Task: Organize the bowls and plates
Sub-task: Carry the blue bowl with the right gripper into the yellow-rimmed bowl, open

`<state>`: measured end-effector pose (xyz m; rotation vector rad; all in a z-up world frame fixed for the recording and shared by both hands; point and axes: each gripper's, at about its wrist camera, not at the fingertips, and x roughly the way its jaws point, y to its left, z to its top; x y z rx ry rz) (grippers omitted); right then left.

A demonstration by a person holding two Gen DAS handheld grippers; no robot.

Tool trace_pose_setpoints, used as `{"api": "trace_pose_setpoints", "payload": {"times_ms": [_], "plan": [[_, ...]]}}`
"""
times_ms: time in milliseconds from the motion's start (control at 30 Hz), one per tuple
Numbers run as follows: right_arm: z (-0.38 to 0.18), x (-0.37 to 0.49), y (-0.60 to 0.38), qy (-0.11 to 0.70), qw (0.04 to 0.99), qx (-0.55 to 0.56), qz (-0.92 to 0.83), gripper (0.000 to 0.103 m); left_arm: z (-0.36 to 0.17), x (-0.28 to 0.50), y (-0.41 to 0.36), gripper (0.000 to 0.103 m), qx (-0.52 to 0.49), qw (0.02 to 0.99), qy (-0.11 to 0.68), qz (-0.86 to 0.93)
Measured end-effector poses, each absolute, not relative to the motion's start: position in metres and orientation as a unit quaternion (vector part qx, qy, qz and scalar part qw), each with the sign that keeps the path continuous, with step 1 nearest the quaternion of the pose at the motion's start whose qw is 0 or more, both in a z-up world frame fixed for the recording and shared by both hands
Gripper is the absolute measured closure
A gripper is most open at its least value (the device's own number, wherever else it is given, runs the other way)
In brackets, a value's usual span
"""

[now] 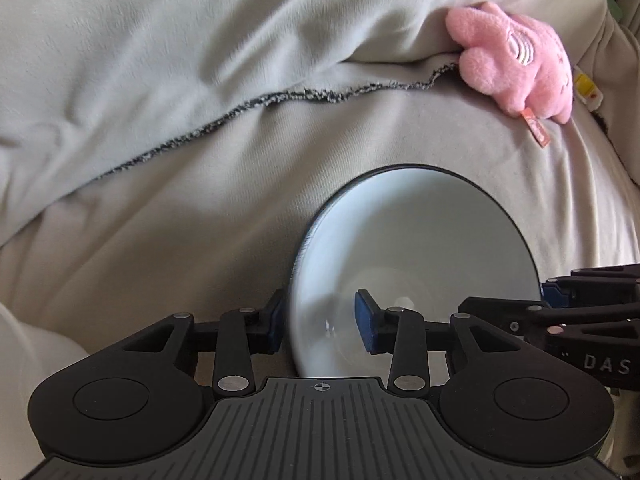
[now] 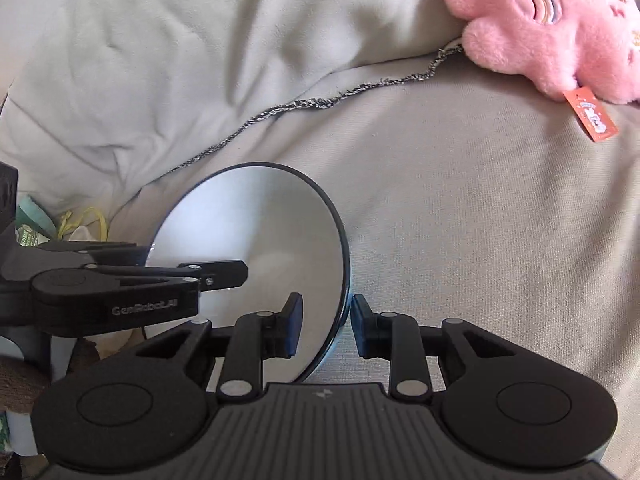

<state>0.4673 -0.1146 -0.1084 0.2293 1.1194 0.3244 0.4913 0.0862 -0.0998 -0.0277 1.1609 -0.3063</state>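
With my right gripper (image 2: 325,326) clamped on the rim of the white bowl (image 2: 256,224), one pad inside and one outside, my left gripper (image 1: 320,320) straddles the opposite rim with its fingers apart, and I cannot tell whether those pads (image 1: 365,316) touch the wall. The bowl sits between my two hands on the beige blanket (image 2: 460,240), tilted toward me. Well beyond it, a pink plush toy (image 2: 552,28) lies by the blanket's dark stitched edge (image 2: 304,104).
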Motion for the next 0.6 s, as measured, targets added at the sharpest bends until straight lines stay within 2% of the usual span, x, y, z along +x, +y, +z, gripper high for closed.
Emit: {"api": "trace_pose_setpoints", "payload": {"times_ms": [267, 433, 600], "plan": [[-0.14, 0.482, -0.102, 0.561, 0.799, 0.152, 0.154, 0.076, -0.102, 0.496, 0.091, 0.058, -0.04, 0.82, 0.555, -0.135], [-0.133, 0.477, -0.098, 0.551, 0.808, 0.132, 0.159, 0.076, -0.096, 0.496, 0.095, 0.06, -0.076, 0.81, 0.569, -0.115], [-0.099, 0.457, -0.109, 0.517, 0.83, 0.124, 0.167, 0.076, -0.057, 0.467, 0.088, 0.063, -0.075, 0.827, 0.544, -0.125]]}}
